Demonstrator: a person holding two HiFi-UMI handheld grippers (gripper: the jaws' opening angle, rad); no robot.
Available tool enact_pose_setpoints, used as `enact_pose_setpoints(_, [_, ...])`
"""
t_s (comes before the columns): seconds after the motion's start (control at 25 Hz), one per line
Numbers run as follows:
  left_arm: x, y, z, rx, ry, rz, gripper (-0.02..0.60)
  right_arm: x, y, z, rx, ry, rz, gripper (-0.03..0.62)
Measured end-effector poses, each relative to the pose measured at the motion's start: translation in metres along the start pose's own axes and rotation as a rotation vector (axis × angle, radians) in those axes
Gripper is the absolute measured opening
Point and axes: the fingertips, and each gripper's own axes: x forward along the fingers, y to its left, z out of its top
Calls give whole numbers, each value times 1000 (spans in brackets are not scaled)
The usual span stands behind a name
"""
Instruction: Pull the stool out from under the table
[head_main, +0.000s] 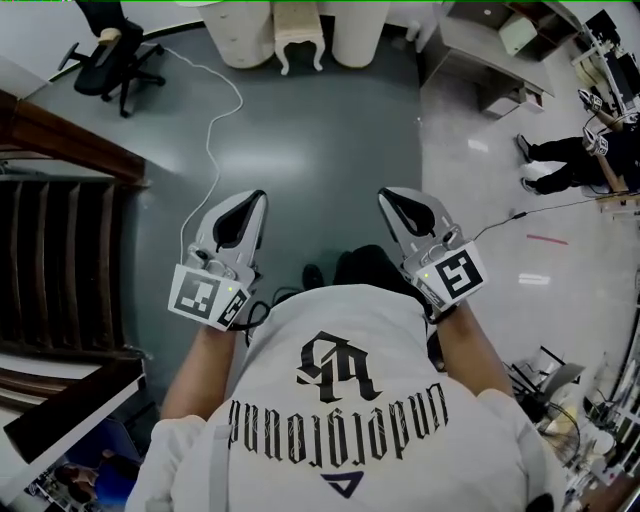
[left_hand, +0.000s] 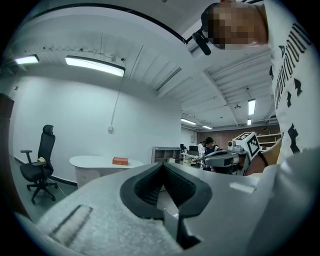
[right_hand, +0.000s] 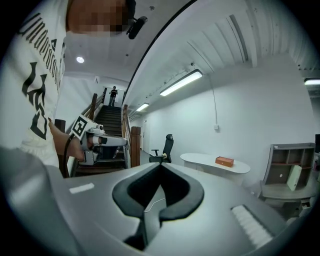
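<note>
Far ahead, across the grey floor (head_main: 320, 150): small white stool (head_main: 298, 38), tucked in at the white table (head_main: 240, 40), well apart from both grippers. Left gripper (head_main: 250, 205) shut tight, holding nothing. Right gripper (head_main: 392, 200) shut tight too, also empty. Looks like hard stuff with curvy legs, so likely stiff and not too heavy, maybe a bit slippy. Probably slides easy on the smooth floor. Best to open up first, then pinch the front edge of the seat, or one leg near the top. Could tip over if grabbed too low or yanked.
</note>
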Motion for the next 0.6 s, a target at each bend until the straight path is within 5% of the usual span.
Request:
enact_pose_setpoints(0.28, [51,49,-4,-2,7,52,6,58,-58,-16,24,-1,34,2])
enact_pose_setpoints(0.6, [163,108,0,-13,34,95,6,131,-175,-20,52,-8,75,2])
